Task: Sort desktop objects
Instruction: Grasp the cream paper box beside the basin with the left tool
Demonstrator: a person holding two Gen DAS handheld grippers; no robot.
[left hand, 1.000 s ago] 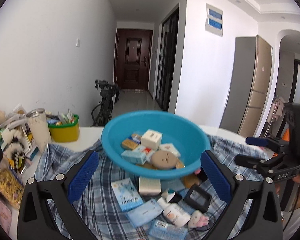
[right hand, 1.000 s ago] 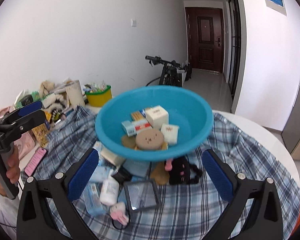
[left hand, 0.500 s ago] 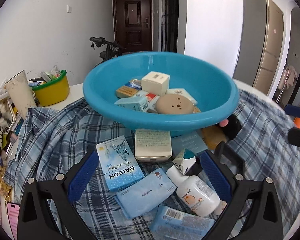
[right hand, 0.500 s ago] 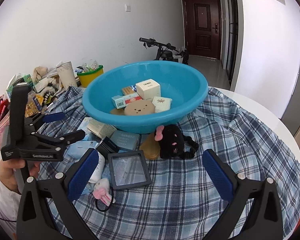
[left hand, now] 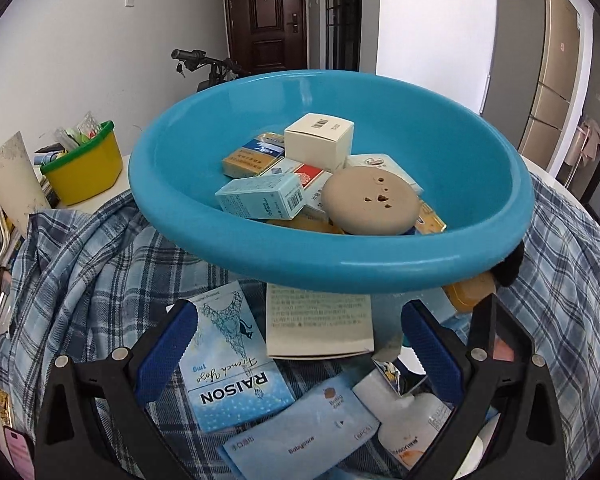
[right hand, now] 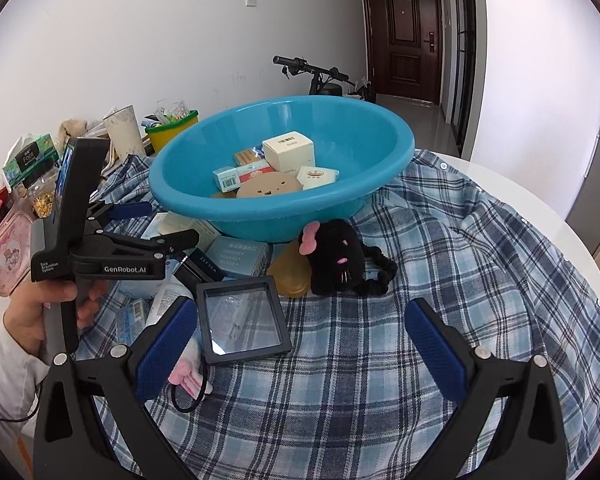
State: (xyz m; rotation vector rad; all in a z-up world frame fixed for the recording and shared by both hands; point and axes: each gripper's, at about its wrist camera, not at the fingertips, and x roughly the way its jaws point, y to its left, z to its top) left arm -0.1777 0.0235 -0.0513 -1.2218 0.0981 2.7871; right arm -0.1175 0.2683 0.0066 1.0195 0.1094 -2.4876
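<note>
Boxes point(left hand: 318, 148) inside blue basin point(left hand: 480, 184)

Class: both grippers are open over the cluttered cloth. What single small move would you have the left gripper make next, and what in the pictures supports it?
Probably ease the left gripper down and close on the cream leaflet box. Its jaws stand open and empty, the box lies between them just ahead, and the blue basin right behind it already holds similar small boxes.
</note>
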